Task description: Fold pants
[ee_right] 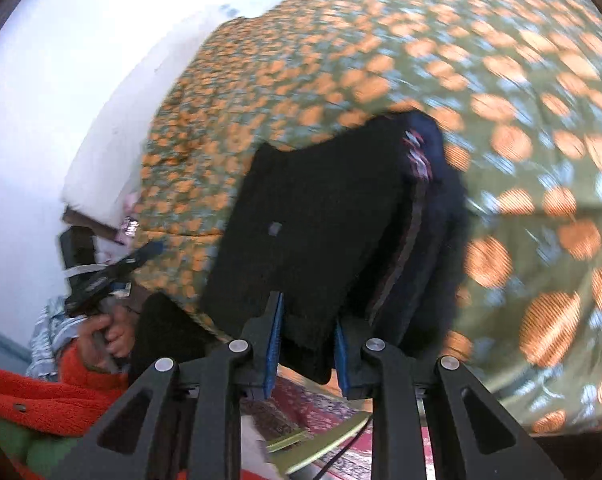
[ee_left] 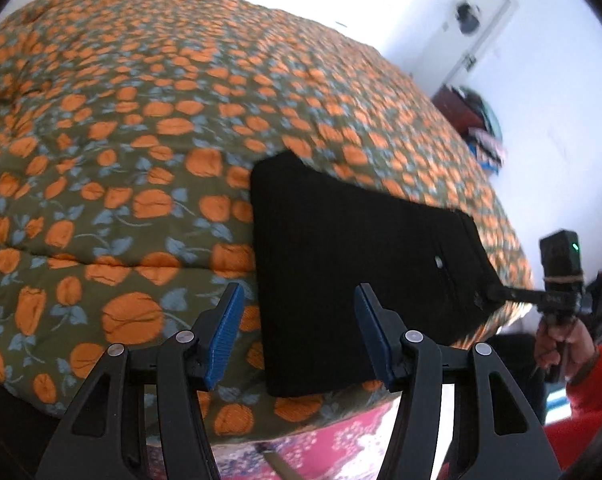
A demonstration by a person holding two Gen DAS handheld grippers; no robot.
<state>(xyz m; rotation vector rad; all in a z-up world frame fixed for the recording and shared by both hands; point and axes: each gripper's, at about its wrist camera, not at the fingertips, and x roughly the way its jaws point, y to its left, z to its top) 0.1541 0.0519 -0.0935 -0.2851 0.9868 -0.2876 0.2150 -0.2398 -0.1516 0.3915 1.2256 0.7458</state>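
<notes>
On the near edge of a bed covered by an olive quilt printed with orange flowers and grey-blue leaves (ee_left: 113,184), black fabric pants folded into a compact rectangle (ee_left: 341,264) lie flat, one corner reaching over the quilt's edge. Seen from the left wrist view, the left gripper (ee_left: 299,332) hovers above the near side of the pants with its blue-padded jaws standing wide apart and nothing between them; the pads touch neither cloth nor quilt. At the right margin of that view, the right gripper (ee_left: 497,294) meets the right-hand corner of the pants, carried by a hand (ee_left: 561,340) in a red knitted sleeve (ee_left: 589,396). From the right wrist view, heavily blurred, the right gripper (ee_right: 307,340) has its jaws drawn narrow, with the near edge of the folded black pants (ee_right: 321,220) between the blue pads, which pinch it. The left gripper (ee_right: 141,256) appears at the left of this view, apart from the pants. A red patterned rug (ee_right: 301,404) lies on the floor below the bed.
</notes>
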